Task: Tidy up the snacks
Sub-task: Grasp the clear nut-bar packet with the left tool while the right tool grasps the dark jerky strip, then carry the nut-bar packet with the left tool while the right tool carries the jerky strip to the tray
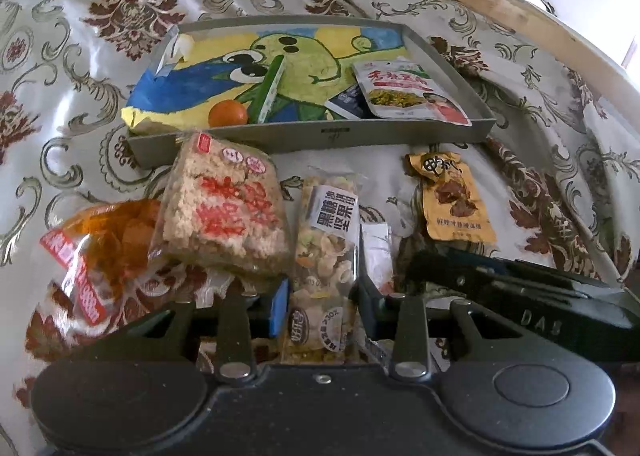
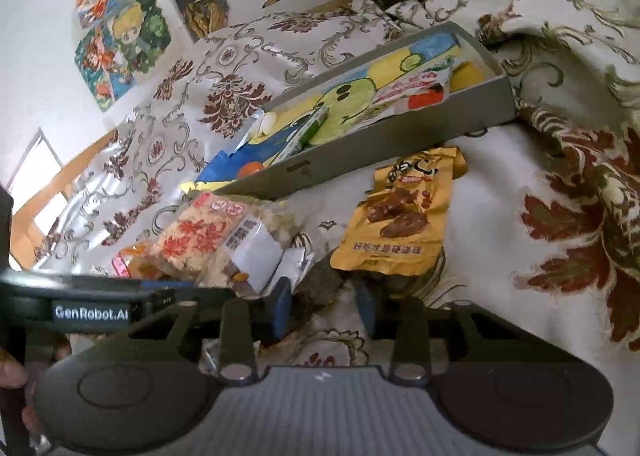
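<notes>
Grey tray (image 1: 312, 135) lies beyond the snack row in the left wrist view; the left gripper (image 1: 322, 296) stands part open astride the nut bar packet (image 1: 326, 252), pads not seen pressing. Right wrist view: the right gripper (image 2: 323, 306) is part open and empty over bare cloth (image 2: 500, 215), the yellow pouch (image 2: 400, 223) just ahead near the tray's front wall.

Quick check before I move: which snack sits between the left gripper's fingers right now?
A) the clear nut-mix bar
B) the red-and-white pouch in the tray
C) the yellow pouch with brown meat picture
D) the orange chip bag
A: the clear nut-mix bar lies between the left gripper fingers.
</notes>
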The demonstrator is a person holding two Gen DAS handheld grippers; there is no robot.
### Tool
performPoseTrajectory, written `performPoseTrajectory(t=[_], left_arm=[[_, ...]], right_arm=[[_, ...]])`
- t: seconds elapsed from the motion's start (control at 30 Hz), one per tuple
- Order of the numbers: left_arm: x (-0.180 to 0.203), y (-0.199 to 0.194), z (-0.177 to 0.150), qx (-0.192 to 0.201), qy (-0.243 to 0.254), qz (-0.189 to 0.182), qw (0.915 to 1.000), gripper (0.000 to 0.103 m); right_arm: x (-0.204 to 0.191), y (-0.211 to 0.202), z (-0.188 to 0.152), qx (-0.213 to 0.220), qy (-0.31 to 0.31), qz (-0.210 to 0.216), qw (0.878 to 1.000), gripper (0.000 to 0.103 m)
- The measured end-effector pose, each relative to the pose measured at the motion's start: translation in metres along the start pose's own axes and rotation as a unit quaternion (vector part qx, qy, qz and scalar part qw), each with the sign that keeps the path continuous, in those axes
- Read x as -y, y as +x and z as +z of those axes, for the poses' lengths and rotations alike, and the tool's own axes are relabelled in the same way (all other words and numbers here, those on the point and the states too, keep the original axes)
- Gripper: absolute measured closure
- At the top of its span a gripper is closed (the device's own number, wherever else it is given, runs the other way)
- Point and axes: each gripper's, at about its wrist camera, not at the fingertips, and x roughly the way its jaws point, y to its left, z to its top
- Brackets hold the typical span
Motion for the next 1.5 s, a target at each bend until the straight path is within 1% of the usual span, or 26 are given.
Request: performPoseTrajectory(t=[0.07, 0.13, 0.17, 0.2, 0.27, 0.3, 0.4, 0.43, 0.47, 0.5, 0.53, 0.57, 0.6, 0.67, 0.7, 0.8, 0.9, 1.07, 1.2, 1.27, 1.33, 1.4, 1.5], left_arm=[[-0.002, -0.004, -0.003, -0.003, -0.010, -0.003, 0.9999, 0.065], [-0.003, -0.005, -0.007, -0.004, -0.016, -0.004, 0.9999, 0.065], [-0.003, -0.006, -0.008, -0.002, -0.016, -0.003, 0.9999, 0.065], [-0.002, -0.005, -0.008, -0.002, -0.015, -0.002, 0.9999, 0.065], [-0.001, -0.003, -0.007, -0.005, -0.015, 0.001, 0.9999, 0.065], [0.000, -0.003, -0.007, -0.006, -0.014, 0.003, 0.9999, 0.065], [0.000, 0.000, -0.006, -0.007, -0.012, 0.003, 0.9999, 0.065], [-0.001, 0.000, -0.006, -0.008, -0.017, 0.002, 0.9998, 0.065], [-0.002, 0.000, -0.006, -0.007, -0.023, -0.001, 0.9997, 0.065], [-0.004, -0.001, -0.007, -0.007, -0.030, -0.005, 0.9995, 0.065], [-0.006, -0.002, -0.008, -0.007, -0.035, -0.008, 0.9993, 0.065], [-0.006, -0.003, -0.009, -0.007, -0.038, -0.009, 0.9992, 0.065], [-0.006, -0.005, -0.011, -0.006, -0.037, -0.009, 0.9992, 0.065], [-0.004, -0.009, -0.014, -0.004, -0.033, -0.006, 0.9994, 0.065], [-0.003, -0.010, -0.016, -0.004, -0.032, -0.003, 0.9995, 0.065], [-0.005, -0.014, -0.019, -0.005, -0.036, -0.002, 0.9993, 0.065], [-0.010, -0.014, -0.022, -0.007, -0.057, -0.006, 0.9984, 0.065], [-0.009, -0.013, -0.023, -0.005, -0.053, -0.002, 0.9986, 0.065], [-0.009, -0.016, -0.025, -0.003, -0.060, -0.004, 0.9982, 0.065], [-0.009, -0.019, -0.028, 0.001, -0.067, -0.004, 0.9977, 0.066], [-0.009, -0.022, -0.031, 0.004, -0.078, -0.004, 0.9969, 0.066], [-0.009, -0.025, -0.035, 0.005, -0.089, -0.002, 0.9960, 0.066], [-0.009, -0.032, -0.041, 0.005, -0.100, -0.003, 0.9950, 0.066]], right_arm=[[0.001, -0.002, 0.002, -0.004, 0.006, 0.000, 1.000, 0.072], [0.002, -0.002, 0.003, -0.009, 0.006, -0.001, 1.000, 0.070], [0.002, -0.001, 0.003, -0.016, 0.008, 0.002, 1.000, 0.062], [0.003, 0.002, 0.003, -0.021, 0.007, 0.004, 1.000, 0.058], [-0.001, 0.004, 0.001, -0.021, -0.010, -0.002, 1.000, 0.056], [-0.004, 0.005, -0.001, -0.021, -0.017, -0.005, 1.000, 0.052], [-0.009, 0.009, -0.006, -0.018, -0.028, -0.007, 0.999, 0.046], [-0.008, 0.009, -0.007, -0.016, -0.020, 0.001, 1.000, 0.043], [-0.003, 0.009, -0.008, -0.013, 0.001, 0.017, 1.000, 0.039], [0.003, 0.008, -0.006, -0.012, 0.027, 0.029, 0.999, 0.039], [0.009, 0.007, -0.005, -0.011, 0.056, 0.042, 0.997, 0.040], [0.014, 0.006, -0.005, -0.011, 0.077, 0.048, 0.996, 0.049], [0.017, 0.006, -0.004, -0.014, 0.084, 0.045, 0.995, 0.065], [0.020, 0.006, -0.005, -0.019, 0.083, 0.054, 0.995, 0.068], [0.020, 0.006, -0.004, -0.024, 0.086, 0.060, 0.994, 0.074], [0.015, 0.009, -0.005, -0.031, 0.081, 0.068, 0.994, 0.075], [0.014, 0.012, -0.007, -0.037, 0.084, 0.077, 0.993, 0.071], [0.012, 0.013, -0.009, -0.033, 0.085, 0.075, 0.993, 0.069], [0.011, 0.013, -0.008, -0.035, 0.087, 0.081, 0.992, 0.065], [0.008, 0.014, -0.008, -0.041, 0.085, 0.082, 0.992, 0.064], [0.002, 0.013, -0.008, -0.045, 0.077, 0.078, 0.993, 0.065], [-0.004, 0.010, -0.009, -0.046, 0.063, 0.069, 0.995, 0.072], [-0.012, 0.004, -0.009, -0.044, 0.049, 0.064, 0.996, 0.073]])
